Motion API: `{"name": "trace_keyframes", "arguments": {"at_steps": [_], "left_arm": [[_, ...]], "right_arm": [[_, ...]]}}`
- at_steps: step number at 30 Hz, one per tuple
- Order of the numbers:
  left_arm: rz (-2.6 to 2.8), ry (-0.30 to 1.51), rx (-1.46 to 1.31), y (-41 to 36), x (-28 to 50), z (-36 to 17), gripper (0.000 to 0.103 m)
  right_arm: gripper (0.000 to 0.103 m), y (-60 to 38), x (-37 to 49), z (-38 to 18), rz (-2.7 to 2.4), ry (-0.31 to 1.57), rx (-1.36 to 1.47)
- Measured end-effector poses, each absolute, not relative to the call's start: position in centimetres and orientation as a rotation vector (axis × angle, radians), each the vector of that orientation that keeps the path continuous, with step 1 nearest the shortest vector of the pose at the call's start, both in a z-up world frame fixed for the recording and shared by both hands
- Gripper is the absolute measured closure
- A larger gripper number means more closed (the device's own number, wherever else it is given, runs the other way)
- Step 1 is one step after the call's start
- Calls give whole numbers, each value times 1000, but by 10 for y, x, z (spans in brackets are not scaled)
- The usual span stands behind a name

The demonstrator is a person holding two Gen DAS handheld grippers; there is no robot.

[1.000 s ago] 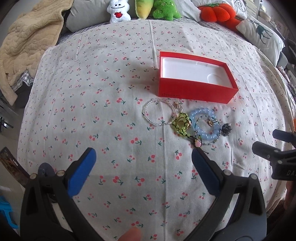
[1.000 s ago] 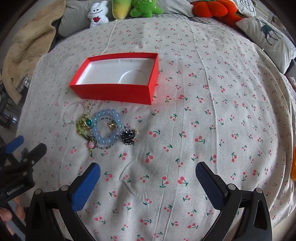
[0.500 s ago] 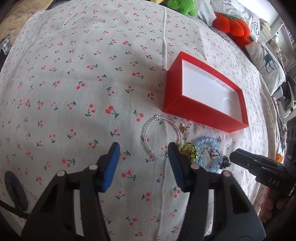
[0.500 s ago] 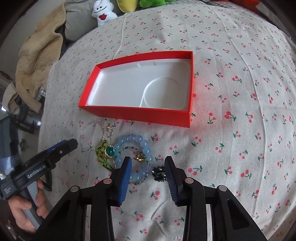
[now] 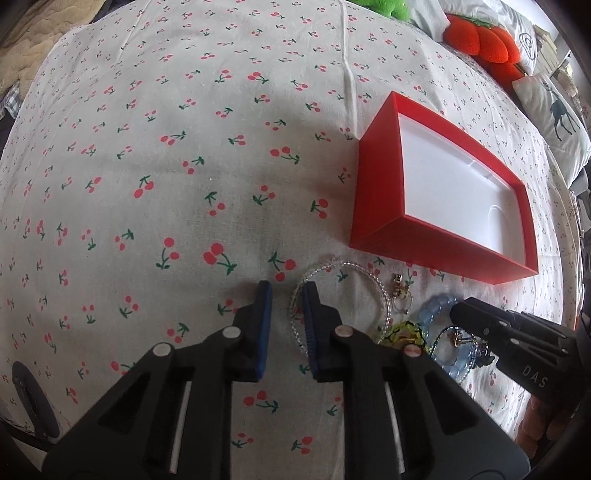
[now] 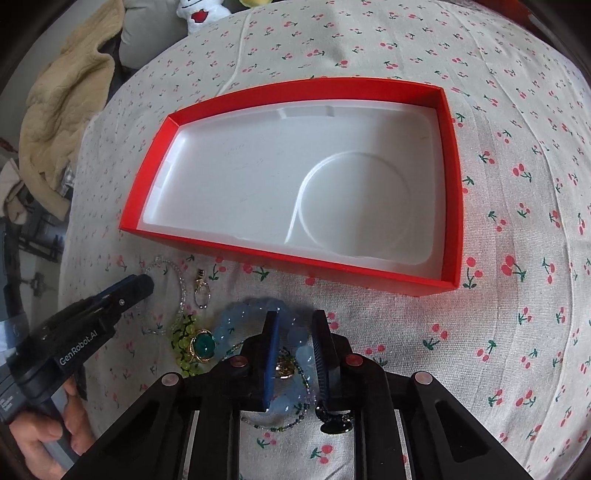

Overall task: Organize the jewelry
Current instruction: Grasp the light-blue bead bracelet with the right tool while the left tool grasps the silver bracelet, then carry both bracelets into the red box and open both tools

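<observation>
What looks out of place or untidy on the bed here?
The jewelry lies in a tangled heap on the cherry-print sheet in front of the red box: blue bead bracelet overlapping the green ring and the clear bead bracelet. The box holds no jewelry.

It was a home bedroom: a bed under a cherry-printed cotton sheet (image 5: 184, 155), soft plush toys (image 6: 199, 14) and a deer-print pillow (image 5: 554, 122) at its head, a beige knitted blanket (image 6: 62, 96) alongside.

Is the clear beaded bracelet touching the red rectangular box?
Apart. In the left wrist view a strip of cherry-print cloth shows between the clear beaded bracelet and the near wall of the red rectangular box.
</observation>
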State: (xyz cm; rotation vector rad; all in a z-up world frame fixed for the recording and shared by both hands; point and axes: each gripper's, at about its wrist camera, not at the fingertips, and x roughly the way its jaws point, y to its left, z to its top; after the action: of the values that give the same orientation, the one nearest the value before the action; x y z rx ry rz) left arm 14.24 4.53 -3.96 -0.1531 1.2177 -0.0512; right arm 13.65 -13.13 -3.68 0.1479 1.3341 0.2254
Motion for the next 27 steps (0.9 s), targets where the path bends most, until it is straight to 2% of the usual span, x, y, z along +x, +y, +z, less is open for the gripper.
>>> {"name": "trace_keyframes", "arguments": {"at_steps": [4,27], "left_arm": [[-28,1208,-123,46,141,-40,97],[-118,1064,-100,33,106,14,98]], "right_arm": [[91,-120,133,-37,213,1311,52],[91,-125,98,30,217,1141,32]]}}
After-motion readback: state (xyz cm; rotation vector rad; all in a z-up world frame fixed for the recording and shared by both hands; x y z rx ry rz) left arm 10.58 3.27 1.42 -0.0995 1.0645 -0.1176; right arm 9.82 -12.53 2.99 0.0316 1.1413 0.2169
